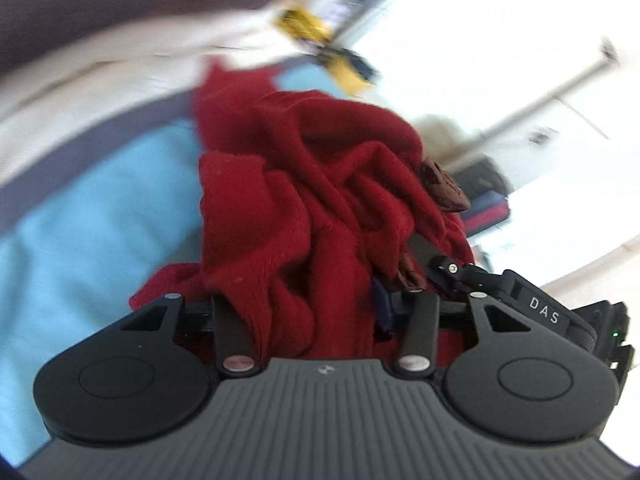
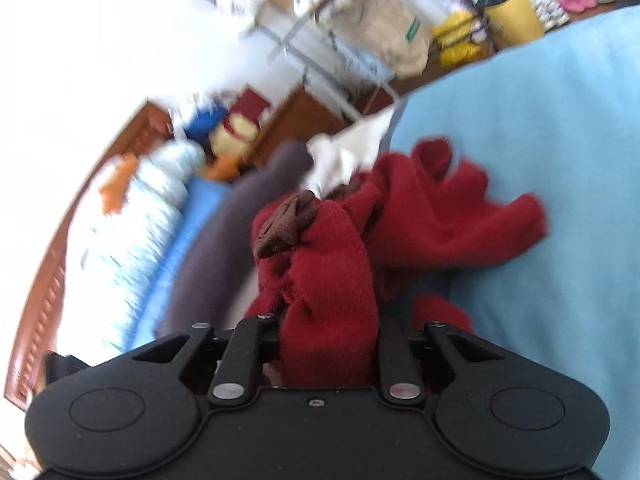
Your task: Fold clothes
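A crumpled dark red knit garment (image 1: 304, 200) with brown fabric flowers (image 1: 444, 190) hangs bunched over the light blue bedsheet (image 1: 100, 220). My left gripper (image 1: 324, 308) is shut on a fold of it; the cloth covers the fingertips. The other gripper's black body (image 1: 540, 312), marked DAS, sits close at the right. In the right wrist view the same red garment (image 2: 332, 292) rises in a thick roll out of my right gripper (image 2: 328, 336), which is shut on it. A brown flower (image 2: 286, 224) tops that roll, and the rest trails onto the blue sheet (image 2: 540, 140).
A person's dark purple sleeve (image 2: 224, 248) and white clothing (image 2: 344, 152) lie close behind the garment. Beyond the bed are a wooden headboard (image 2: 36, 300), pillows (image 2: 132, 216), a metal rack (image 2: 320, 40), a yellow bin (image 2: 514, 12) and yellow bags (image 2: 456, 40).
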